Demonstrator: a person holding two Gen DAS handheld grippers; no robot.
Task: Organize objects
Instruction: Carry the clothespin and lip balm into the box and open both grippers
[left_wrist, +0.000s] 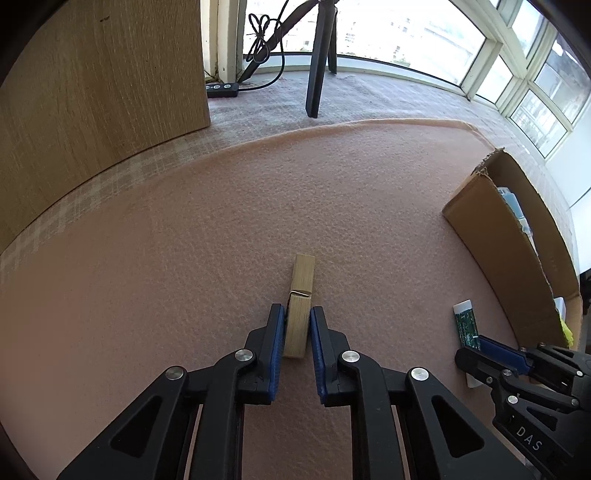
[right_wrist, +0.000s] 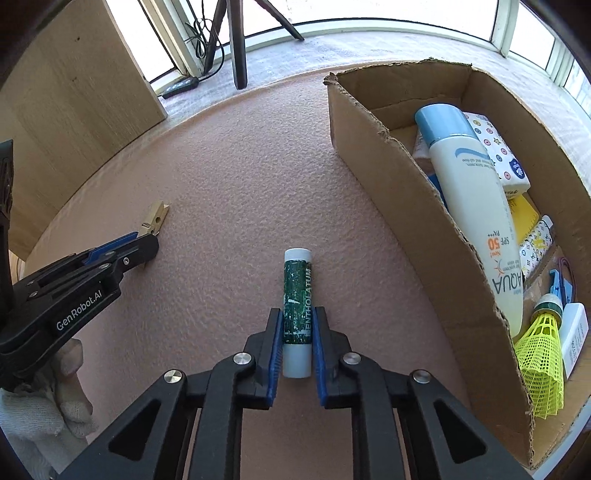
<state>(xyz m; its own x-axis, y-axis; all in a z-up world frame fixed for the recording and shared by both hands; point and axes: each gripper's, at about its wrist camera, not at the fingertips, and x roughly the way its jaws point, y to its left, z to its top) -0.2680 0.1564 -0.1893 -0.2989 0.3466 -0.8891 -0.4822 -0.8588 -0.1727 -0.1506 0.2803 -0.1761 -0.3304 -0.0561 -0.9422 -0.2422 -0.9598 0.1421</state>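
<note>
A wooden clothespin (left_wrist: 300, 306) lies on the pink mat, and my left gripper (left_wrist: 298, 314) is shut on its near half. It also shows in the right wrist view (right_wrist: 156, 218), with the left gripper (right_wrist: 142, 236) on it. A green and white Mentholatum lip balm stick (right_wrist: 296, 312) lies on the mat, and my right gripper (right_wrist: 297, 317) is shut on its lower half. In the left wrist view the stick (left_wrist: 464, 322) and right gripper (left_wrist: 476, 345) sit at the right. An open cardboard box (right_wrist: 399, 192) stands to the right of the stick.
The box holds a sunscreen bottle (right_wrist: 472, 206), a yellow shuttlecock (right_wrist: 541, 354), a tissue pack (right_wrist: 496, 155) and other small items. A wooden cabinet (left_wrist: 92, 92) stands at the back left. Tripod legs (left_wrist: 319, 59) and a power strip (left_wrist: 221, 89) are near the window.
</note>
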